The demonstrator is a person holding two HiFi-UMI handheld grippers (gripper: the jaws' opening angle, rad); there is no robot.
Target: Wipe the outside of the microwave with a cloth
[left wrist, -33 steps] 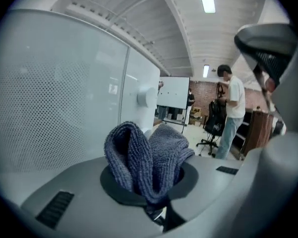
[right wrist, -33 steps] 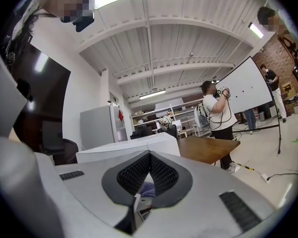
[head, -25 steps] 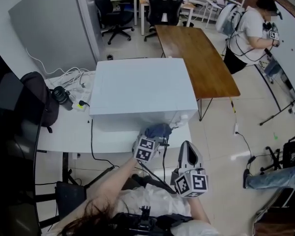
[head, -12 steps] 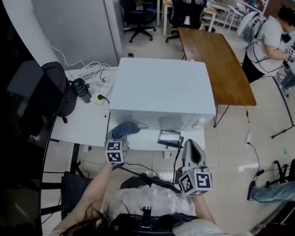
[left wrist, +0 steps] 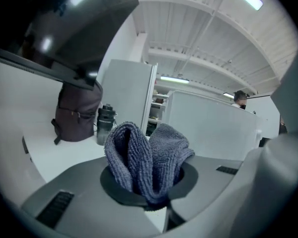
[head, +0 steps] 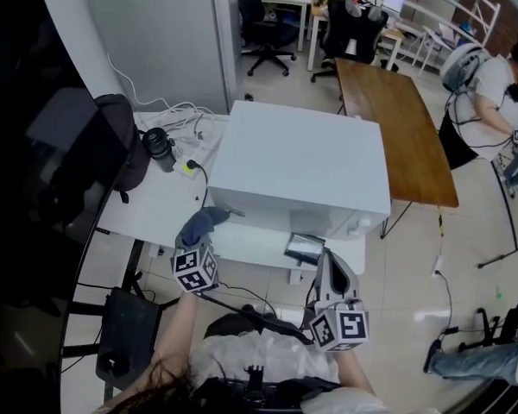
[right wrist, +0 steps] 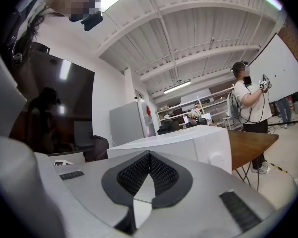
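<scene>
Head view: the white microwave [head: 302,166] stands on the white tabletop [head: 155,210], its door side toward me. My left claw [head: 198,234] is at the tabletop's near edge, just off the microwave's front left corner, with the blue-grey cloth [head: 200,224] bunched at its tip. I cannot tell from here whether the cloth touches the microwave. My right claw [head: 332,270] hangs lower, off the tabletop's edge and below the microwave's front. A dark backpack [head: 125,149] and a black bottle [head: 160,147] sit at the tabletop's far left beside a tangle of white cables [head: 177,115]. A brown wooden table [head: 397,128] runs off behind the microwave, with a person [head: 492,84] past it.

Left gripper view: my left claw [left wrist: 148,182] is clamped on the cloth [left wrist: 146,165], which bulges up in two folds between the jaws. The microwave [left wrist: 213,128] rises to the right, and the backpack [left wrist: 77,115] and bottle [left wrist: 105,123] stand to the left.

Right gripper view: my right claw [right wrist: 148,175] is closed, jaws together with nothing between them. The microwave [right wrist: 188,140] lies beyond, with the wooden table [right wrist: 251,139] and the person [right wrist: 251,103] to the right.
</scene>
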